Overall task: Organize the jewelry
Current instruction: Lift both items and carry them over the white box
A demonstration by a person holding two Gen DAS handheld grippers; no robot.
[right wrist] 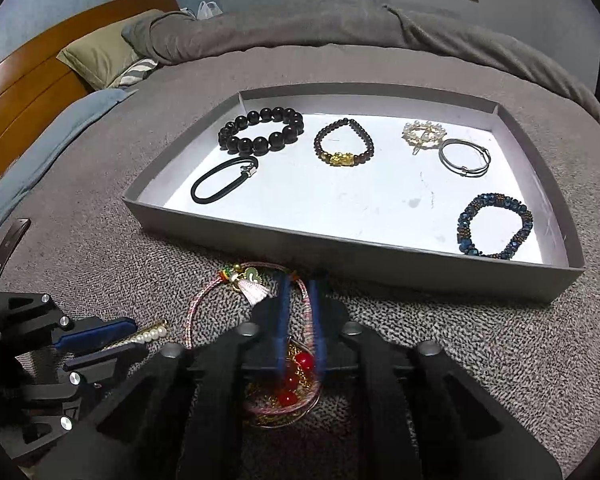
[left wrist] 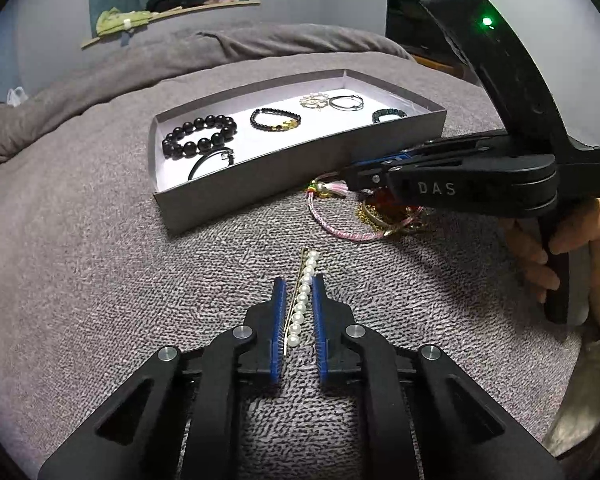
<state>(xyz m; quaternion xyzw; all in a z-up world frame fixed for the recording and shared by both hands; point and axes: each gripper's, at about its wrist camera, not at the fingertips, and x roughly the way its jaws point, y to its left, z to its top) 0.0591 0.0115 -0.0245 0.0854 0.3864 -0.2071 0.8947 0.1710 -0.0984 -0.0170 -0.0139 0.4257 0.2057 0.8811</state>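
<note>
A pearl hair clip (left wrist: pixel 305 290) lies on the grey blanket, and my left gripper (left wrist: pixel 299 280) is shut on it, blue pads against both its sides; it shows too in the right wrist view (right wrist: pixel 152 335). My right gripper (right wrist: pixel 299 284) is shut on a pink cord bracelet (right wrist: pixel 192 312) with a tassel, just in front of the grey box (right wrist: pixel 340 252). Under its fingers sits a tangle of red beads and gold chain (right wrist: pixel 296 376). The box (left wrist: pixel 260 184) holds several bracelets, among them a black bead one (right wrist: pixel 260 130) and a blue bead one (right wrist: pixel 496 226).
A person's hand (left wrist: pixel 540 264) grips the right gripper's handle. A rolled grey duvet (right wrist: pixel 300 32) runs behind the box, with a pillow (right wrist: pixel 96 60) and wooden headboard (right wrist: pixel 32 92) at far left. Bare white floor shows in the box's middle (right wrist: pixel 360 200).
</note>
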